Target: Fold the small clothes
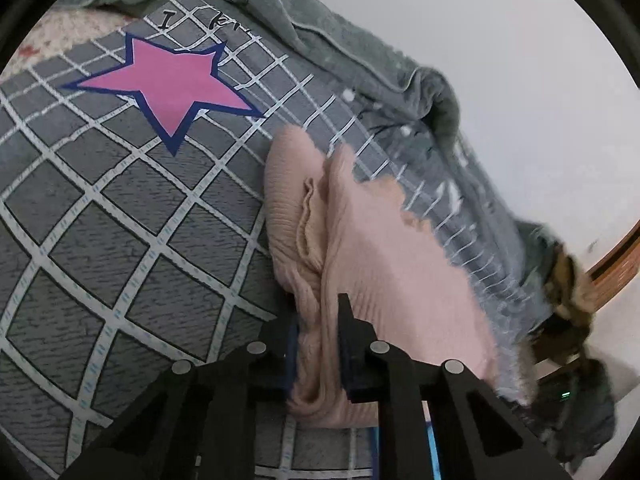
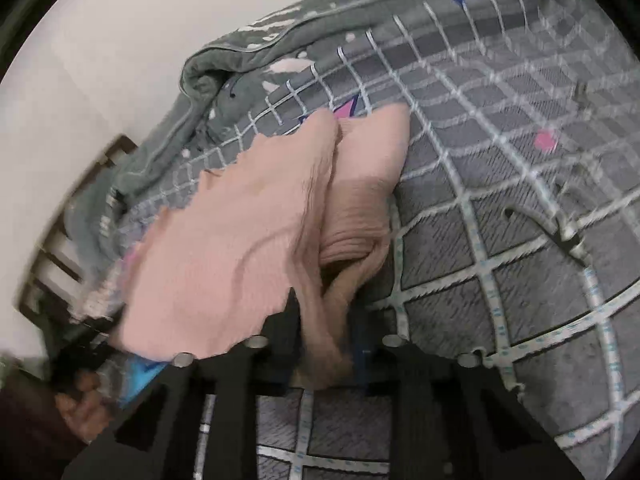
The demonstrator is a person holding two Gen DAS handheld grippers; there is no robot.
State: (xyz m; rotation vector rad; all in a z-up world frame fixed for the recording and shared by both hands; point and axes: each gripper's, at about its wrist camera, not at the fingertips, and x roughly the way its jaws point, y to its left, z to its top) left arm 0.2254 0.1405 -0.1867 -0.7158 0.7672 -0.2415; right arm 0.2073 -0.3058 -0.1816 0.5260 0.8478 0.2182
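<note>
A small pink ribbed knit garment [image 1: 384,264] lies bunched on a grey bedspread with a white grid pattern [image 1: 120,216]. My left gripper [image 1: 318,320] is shut on a fold of the garment at its near edge. In the right wrist view the same pink garment [image 2: 240,240] hangs stretched and blurred over the bedspread [image 2: 500,240]. My right gripper [image 2: 326,320] is shut on a gathered edge of it. The garment spans between the two grippers.
A pink star with a blue border [image 1: 168,84] is printed on the bedspread. A grey-green blanket [image 1: 360,52] is rumpled along the far edge against a white wall [image 1: 520,60]. A wooden frame [image 2: 52,248] and the person's hand [image 2: 80,408] show at the left.
</note>
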